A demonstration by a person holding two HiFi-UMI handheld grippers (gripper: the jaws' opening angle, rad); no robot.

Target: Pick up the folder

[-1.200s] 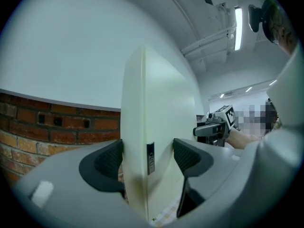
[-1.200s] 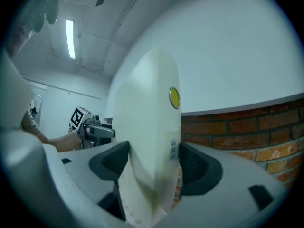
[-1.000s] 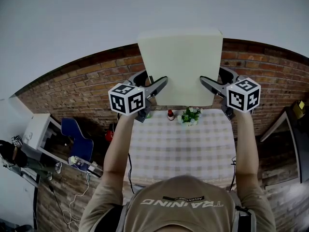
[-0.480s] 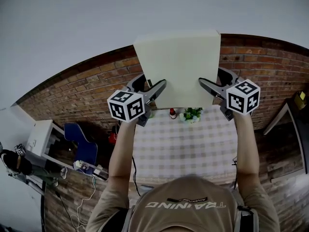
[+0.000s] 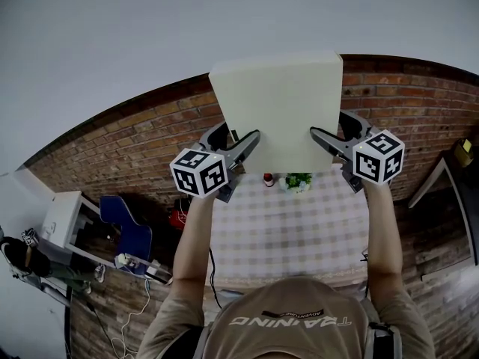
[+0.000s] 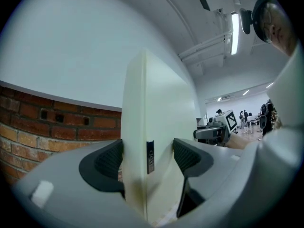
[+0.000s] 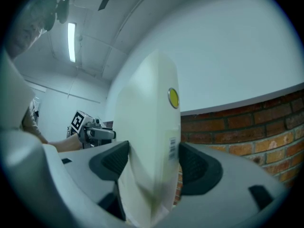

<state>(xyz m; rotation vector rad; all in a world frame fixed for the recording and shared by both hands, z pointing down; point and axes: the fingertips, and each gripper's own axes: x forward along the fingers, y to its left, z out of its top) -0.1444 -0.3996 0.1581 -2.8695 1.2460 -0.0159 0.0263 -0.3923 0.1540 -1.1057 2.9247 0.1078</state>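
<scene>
Head view: cream folder (image 5: 278,111) held upright and clear of the table (image 5: 247,238), which has a checked cloth and lies below it. Left gripper (image 5: 251,138) grips the folder's lower left edge, right gripper (image 5: 319,134) the lower right edge, each with its marker cube toward the camera. Both forearms reach up from the bottom of the frame. Just under the folder's bottom edge, on the far side of the table, stand a small green plant (image 5: 298,179) and beside it a small red bottle (image 5: 267,179). Brickwork (image 5: 135,148) runs in a band round the table; a blue chair (image 5: 126,223) sits well to the left. Left gripper view: the left gripper (image 6: 148,159) is clamped on the folder (image 6: 156,108), seen edge-on and standing vertical between the two dark pads (image 6: 107,163), which bear on opposite faces. A narrow dark label (image 6: 150,156) runs down the folder's near edge at jaw height. The other gripper with its marker cube shows beyond, on the folder's far side. Brick below and plain white wall above on the left; a strip light (image 6: 234,26) on the ceiling; small figures of people far off at the right. Right gripper view: the right gripper (image 7: 151,164) is likewise clenched on the folder (image 7: 142,122), pads tight on both faces. A round yellow sticker (image 7: 174,98) sits high on the near edge, with a barcode label (image 7: 172,147) lower down at the jaws. Left gripper visible beyond at the left, brick at the right.
</scene>
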